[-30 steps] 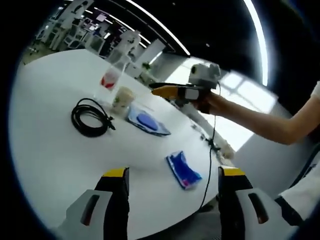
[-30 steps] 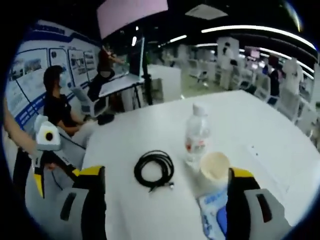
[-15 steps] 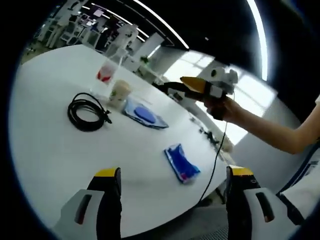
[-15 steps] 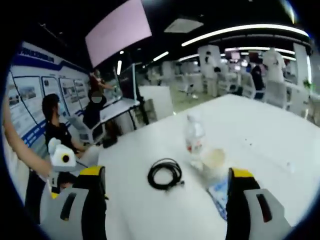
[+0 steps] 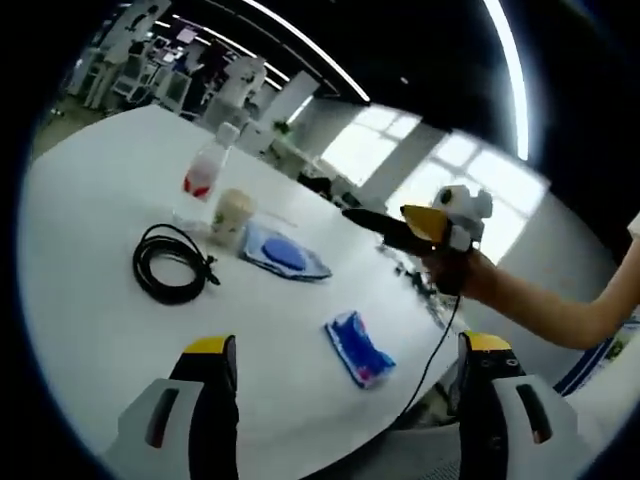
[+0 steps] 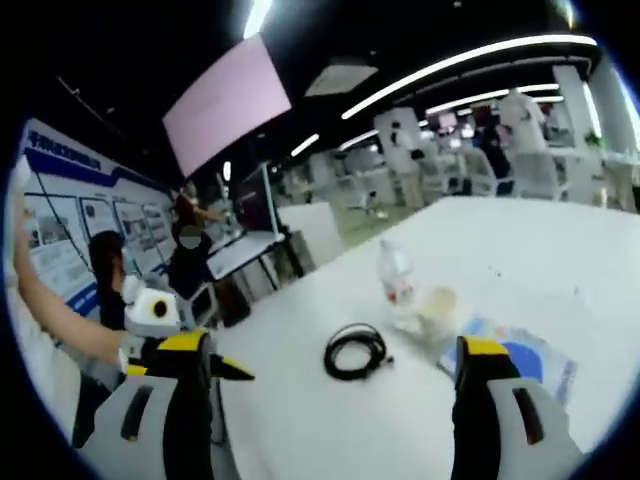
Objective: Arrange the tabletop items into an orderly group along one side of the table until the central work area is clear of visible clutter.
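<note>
**Above the white table, both grippers wide and empty**

Over the near edge of the table (image 5: 90, 300), the left gripper (image 5: 340, 375) hangs with its jaws spread wide, gripping nothing and touching nothing. The right gripper (image 6: 330, 375) is likewise held above the table with its jaws far apart and empty.

In the left gripper view, going left to right, one coiled black cable (image 5: 170, 263) lies on the tabletop. Behind it stands one clear water bottle (image 5: 204, 172) with a red label, and just beside that one pale paper cup (image 5: 230, 215). Next comes one flat blue-and-white packet (image 5: 283, 251) close to the cup, then a second, smaller blue packet (image 5: 357, 347), well apart from the others and near the table's edge. Further right the right gripper comes in, held in a hand (image 5: 470, 278) above the table, a black cord hanging from it.

The right gripper view shows the left gripper at its left side and seated people (image 6: 185, 265) at a desk behind. Its own count is one cable (image 6: 355, 351), one bottle (image 6: 396, 275), one cup (image 6: 438, 308) and one blue packet (image 6: 515, 358).
</note>
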### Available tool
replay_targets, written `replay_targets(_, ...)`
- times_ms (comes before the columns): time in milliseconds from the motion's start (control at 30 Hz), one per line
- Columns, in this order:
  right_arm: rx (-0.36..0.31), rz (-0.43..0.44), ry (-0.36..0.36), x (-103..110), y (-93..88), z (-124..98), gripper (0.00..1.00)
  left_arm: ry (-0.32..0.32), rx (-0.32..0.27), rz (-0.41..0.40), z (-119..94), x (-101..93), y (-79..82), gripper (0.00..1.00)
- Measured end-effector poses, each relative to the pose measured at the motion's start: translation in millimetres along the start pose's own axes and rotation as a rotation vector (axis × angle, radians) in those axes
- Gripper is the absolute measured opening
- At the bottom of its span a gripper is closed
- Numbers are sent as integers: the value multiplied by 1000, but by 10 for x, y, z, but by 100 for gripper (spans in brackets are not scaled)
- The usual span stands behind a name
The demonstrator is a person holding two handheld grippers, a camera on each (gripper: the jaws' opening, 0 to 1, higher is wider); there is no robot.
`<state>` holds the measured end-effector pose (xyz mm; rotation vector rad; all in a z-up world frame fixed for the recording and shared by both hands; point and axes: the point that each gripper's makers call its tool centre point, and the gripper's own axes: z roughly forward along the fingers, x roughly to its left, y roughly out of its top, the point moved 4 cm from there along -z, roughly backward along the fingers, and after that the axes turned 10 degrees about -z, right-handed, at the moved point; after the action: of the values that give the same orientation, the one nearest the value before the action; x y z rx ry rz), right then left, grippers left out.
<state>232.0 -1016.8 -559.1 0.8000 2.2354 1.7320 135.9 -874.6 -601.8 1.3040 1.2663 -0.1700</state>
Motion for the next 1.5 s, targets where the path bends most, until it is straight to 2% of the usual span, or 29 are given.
replay_targets(100, -20, 32, -17, 39, -30, -107, 100, 9, 4, 25, -9, -6, 89, 91)
replay_targets(267, -46, 35, -45, 55, -6, -254, 100, 19, 11, 66, 9, -28, 193, 91)
replay_targets(467, -64, 34, -62, 86, 1, -387, 100, 32, 29, 110, 41, -42, 267, 91)
replay_targets(633, -62, 26, -73, 118, -65, -535, 100, 42, 14, 124, 59, -76, 306, 91)
replay_targets(900, -77, 64, -117, 119, -278, -883, 100, 80, 21, 149, 75, -68, 241, 91)
replay_targets(1033, -58, 74, -148, 121, -463, -1086, 100, 94, 19, 144, 65, -72, 197, 91)
replay_targets(1133, -69, 95, -168, 126, -554, -1232, 99, 101, 22, 154, 67, -77, 173, 91)
replay_targets(1367, -82, 97, -205, 202, -608, -1478, 99, 101, 30, 163, 131, -128, 86, 91)
replay_targets(1500, -47, 49, -231, 261, -697, -1614, 99, 87, 48, 169, 215, -191, 16, 90)
